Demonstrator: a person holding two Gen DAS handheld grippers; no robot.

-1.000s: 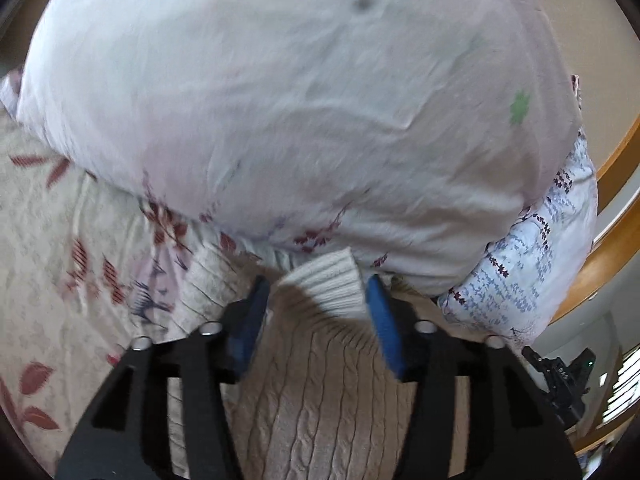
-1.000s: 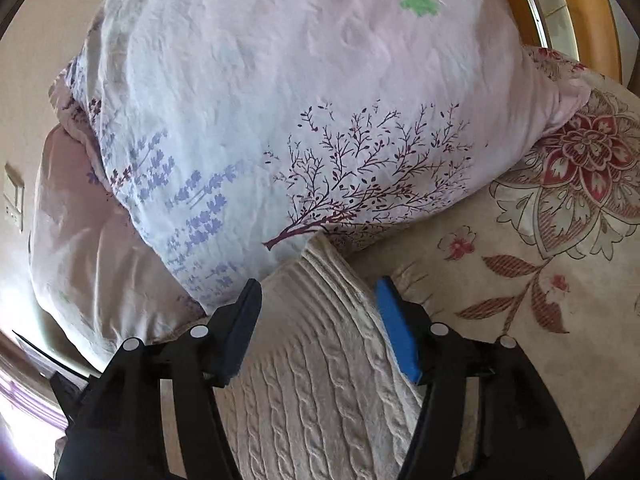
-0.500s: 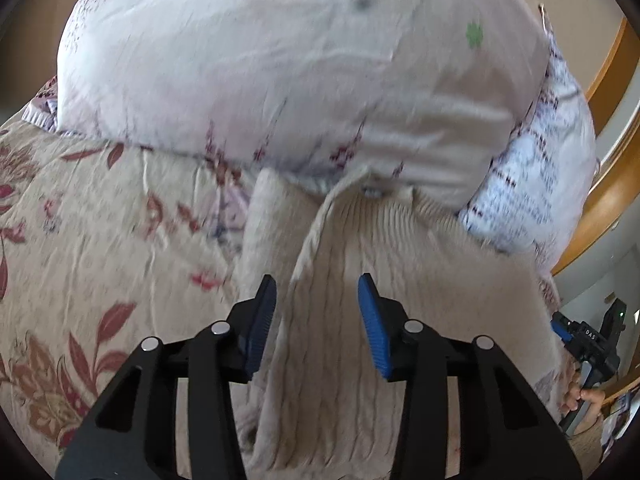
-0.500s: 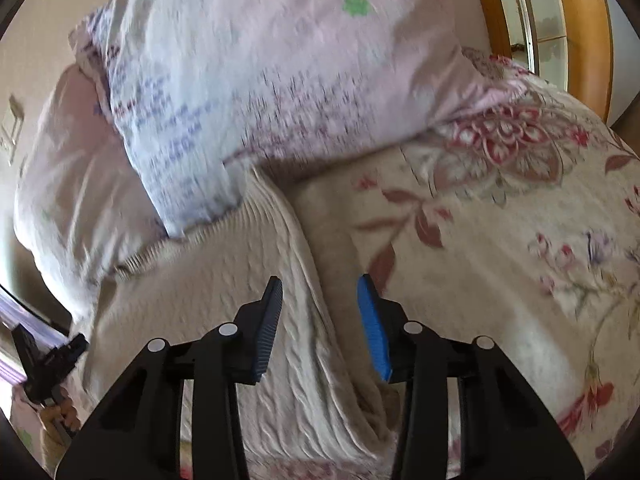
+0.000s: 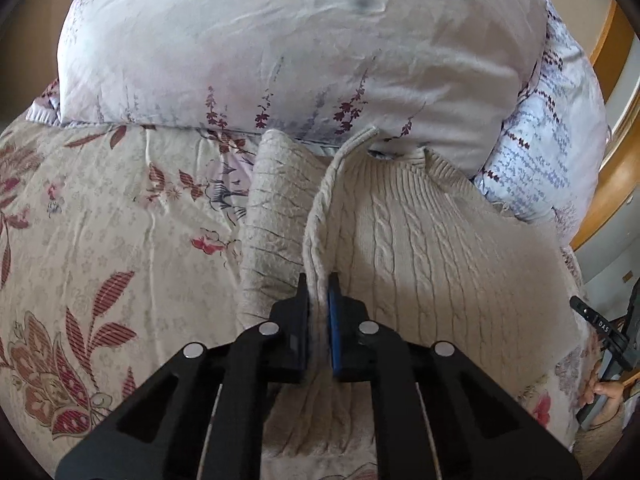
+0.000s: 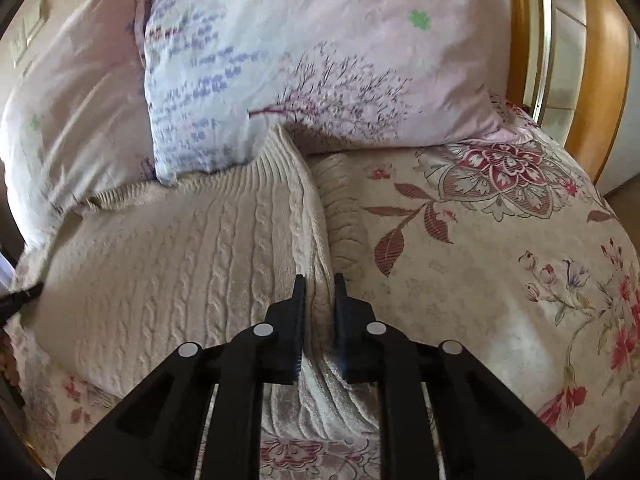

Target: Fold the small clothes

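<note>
Cable-knit sweater [image 5: 420,240] — cream to beige, vertical cable ribs over the body, a finer ribbed band along its far edge — lies spread flat on a floral bedspread, far edge tucked against the foot of two pillows. One side edge is raised into a narrow upright ridge running away from the camera, with a sleeve-like strip of the same knit flat just beside it. In the right wrist view the opposite side edge [image 6: 316,264] is likewise pinched into a ridge — a second knit strip alongside it.
</note>
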